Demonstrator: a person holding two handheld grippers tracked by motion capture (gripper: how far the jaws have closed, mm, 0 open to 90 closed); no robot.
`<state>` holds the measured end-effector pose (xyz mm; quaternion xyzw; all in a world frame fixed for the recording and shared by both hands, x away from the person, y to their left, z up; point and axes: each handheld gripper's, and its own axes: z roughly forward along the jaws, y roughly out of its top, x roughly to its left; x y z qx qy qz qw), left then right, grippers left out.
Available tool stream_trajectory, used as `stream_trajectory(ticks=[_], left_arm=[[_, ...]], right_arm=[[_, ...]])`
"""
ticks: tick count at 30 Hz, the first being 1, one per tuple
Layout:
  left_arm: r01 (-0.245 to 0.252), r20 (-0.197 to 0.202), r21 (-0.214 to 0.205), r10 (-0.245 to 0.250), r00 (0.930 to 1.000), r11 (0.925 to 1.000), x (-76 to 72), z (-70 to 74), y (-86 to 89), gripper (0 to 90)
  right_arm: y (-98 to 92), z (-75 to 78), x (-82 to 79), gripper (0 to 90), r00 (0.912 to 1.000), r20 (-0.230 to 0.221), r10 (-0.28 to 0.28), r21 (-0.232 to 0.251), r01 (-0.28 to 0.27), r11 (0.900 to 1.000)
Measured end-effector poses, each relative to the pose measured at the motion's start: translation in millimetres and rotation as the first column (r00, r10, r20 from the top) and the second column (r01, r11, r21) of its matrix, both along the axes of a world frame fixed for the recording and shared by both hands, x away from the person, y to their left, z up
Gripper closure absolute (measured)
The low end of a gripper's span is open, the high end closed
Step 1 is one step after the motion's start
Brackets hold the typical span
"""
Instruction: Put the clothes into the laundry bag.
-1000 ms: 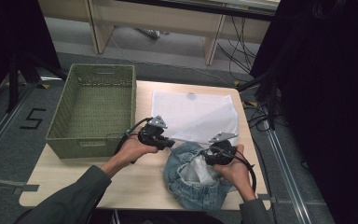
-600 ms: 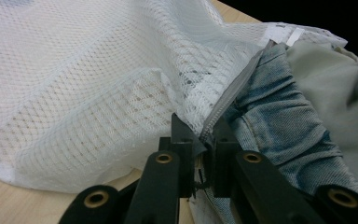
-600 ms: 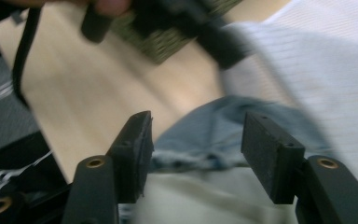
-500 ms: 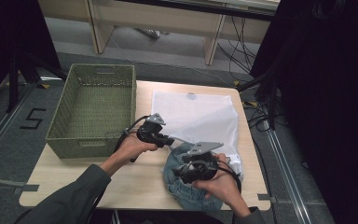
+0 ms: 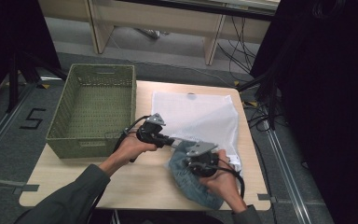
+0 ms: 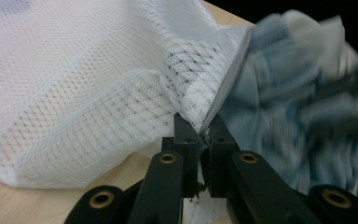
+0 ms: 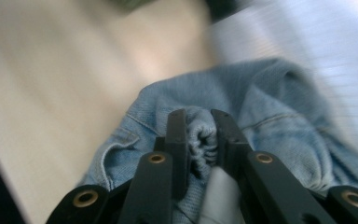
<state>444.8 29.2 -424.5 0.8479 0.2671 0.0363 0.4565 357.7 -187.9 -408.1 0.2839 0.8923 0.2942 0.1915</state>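
The jeans (image 5: 193, 179) sat crumpled low and right of centre on the table, at the white mesh bag's (image 5: 200, 116) mouth. The right gripper (image 7: 199, 135), jaws just closing, pinched a denim fold; the left gripper (image 6: 200, 133) clamped the bag's rim. Soft, heavyish denim, I judged: best grabbed bunched.

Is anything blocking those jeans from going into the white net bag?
Nothing visible does. The left gripper pinches the mesh bag's edge, the right gripper, whose jaws have just been closing, clamps a fold of the jeans, and the jeans lie right against that held edge.
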Motion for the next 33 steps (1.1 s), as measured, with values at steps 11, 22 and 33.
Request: stream_trajectory(ticks=[11,22,33], left_arm=[[0.039,0.026,0.016,-0.04,0.9989,0.9991,-5.2,6.2,-8.4,85.2],[0.034,-0.004,0.005,-0.034,0.9994,0.9994,-6.7,-1.7,-8.9,84.9],[0.026,-0.012,0.007,-0.026,0.9996,0.9996,-4.3,-3.4,-9.5,84.9]], right_arm=[[-19.6,-23.9,41.1,77.4,0.989,-0.022,-0.147,-0.034,0.146,0.9887],[-11.5,-31.4,40.1,78.2,0.991,0.012,-0.134,-0.054,0.134,0.9895],[-23.0,-33.5,57.7,77.5,0.9764,0.081,-0.2,-0.035,0.203,0.9785]])
